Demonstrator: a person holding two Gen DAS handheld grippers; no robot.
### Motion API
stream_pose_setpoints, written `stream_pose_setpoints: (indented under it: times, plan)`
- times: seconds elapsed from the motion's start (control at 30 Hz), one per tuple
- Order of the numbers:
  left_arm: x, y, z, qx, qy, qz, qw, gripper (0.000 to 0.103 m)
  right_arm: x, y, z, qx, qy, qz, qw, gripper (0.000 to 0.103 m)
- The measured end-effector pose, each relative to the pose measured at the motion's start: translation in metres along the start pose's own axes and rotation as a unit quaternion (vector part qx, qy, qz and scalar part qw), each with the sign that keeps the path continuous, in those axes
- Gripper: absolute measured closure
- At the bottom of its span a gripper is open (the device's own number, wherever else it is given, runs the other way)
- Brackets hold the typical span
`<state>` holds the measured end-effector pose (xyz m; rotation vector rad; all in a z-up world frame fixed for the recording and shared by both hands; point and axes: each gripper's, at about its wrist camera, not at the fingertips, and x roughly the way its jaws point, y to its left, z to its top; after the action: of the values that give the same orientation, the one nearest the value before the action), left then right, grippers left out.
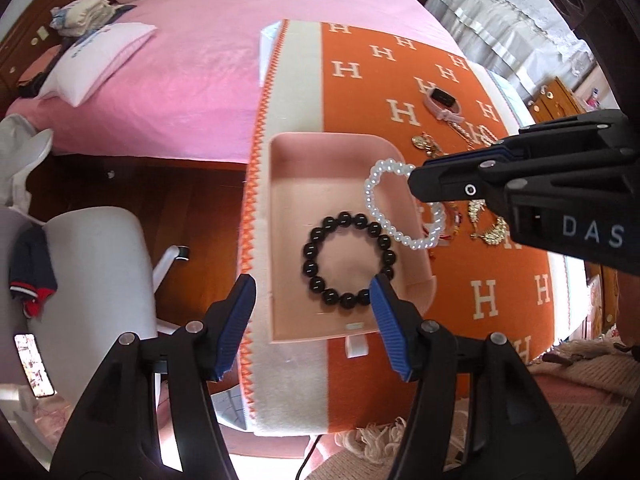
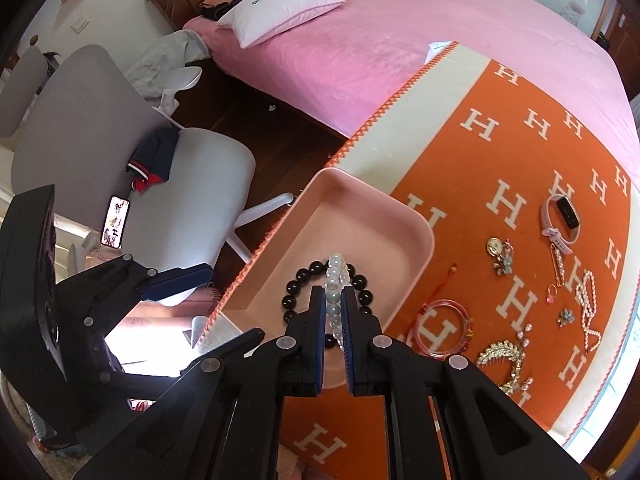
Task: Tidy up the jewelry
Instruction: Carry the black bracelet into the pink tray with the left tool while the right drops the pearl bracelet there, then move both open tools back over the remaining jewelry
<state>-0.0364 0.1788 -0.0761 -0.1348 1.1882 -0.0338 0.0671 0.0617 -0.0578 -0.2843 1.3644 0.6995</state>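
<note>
A pink tray [image 1: 288, 168] [image 2: 404, 216] sits on the orange H-patterned blanket [image 1: 500, 292] [image 2: 472, 148]. A black bead bracelet [image 1: 349, 257] [image 2: 289, 286] lies in the tray. My right gripper [image 2: 335, 300] [image 1: 416, 184] is shut on a white pearl bracelet [image 1: 400, 204] [image 2: 335, 280] and holds it above the tray's right edge, over the black bracelet. My left gripper [image 1: 312, 320] is open and empty, hovering near the tray's near edge. Its arm shows at the left of the right wrist view [image 2: 176, 280].
Loose jewelry lies on the blanket right of the tray: a pink watch [image 2: 560, 220] [image 1: 442, 104], brooches [image 2: 500, 254], a red bangle [image 2: 442, 328], a pearl strand [image 2: 588, 312], a gold hairpiece [image 2: 504, 356] [image 1: 490, 228]. A grey chair [image 2: 200, 184] and pink bed [image 2: 400, 40] lie beyond.
</note>
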Motion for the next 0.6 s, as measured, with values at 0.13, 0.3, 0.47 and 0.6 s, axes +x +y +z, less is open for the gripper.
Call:
stream_pose_setpoints:
  times: [0.13,0.3,0.47,0.6]
  plan:
    - [-0.005,0.01,-0.006,-0.015,-0.006,0.009,0.9998,0.046,0.007,0.006,0.004,-0.006,0.006,-0.008,1.0,0.094]
    - [-0.008,0.016,-0.01,-0.023,-0.01,0.016,0.9995,0.046,0.011,0.007,0.002,-0.001,0.004,-0.023,1.0,0.071]
    - [-0.006,0.012,-0.01,-0.017,-0.008,0.025,0.9995,0.046,0.01,0.006,-0.002,-0.002,-0.002,-0.032,0.999,0.07]
    - [-0.003,0.007,-0.01,-0.007,-0.005,0.028,0.9996,0.046,0.01,0.0,-0.009,0.012,-0.001,-0.033,0.999,0.07]
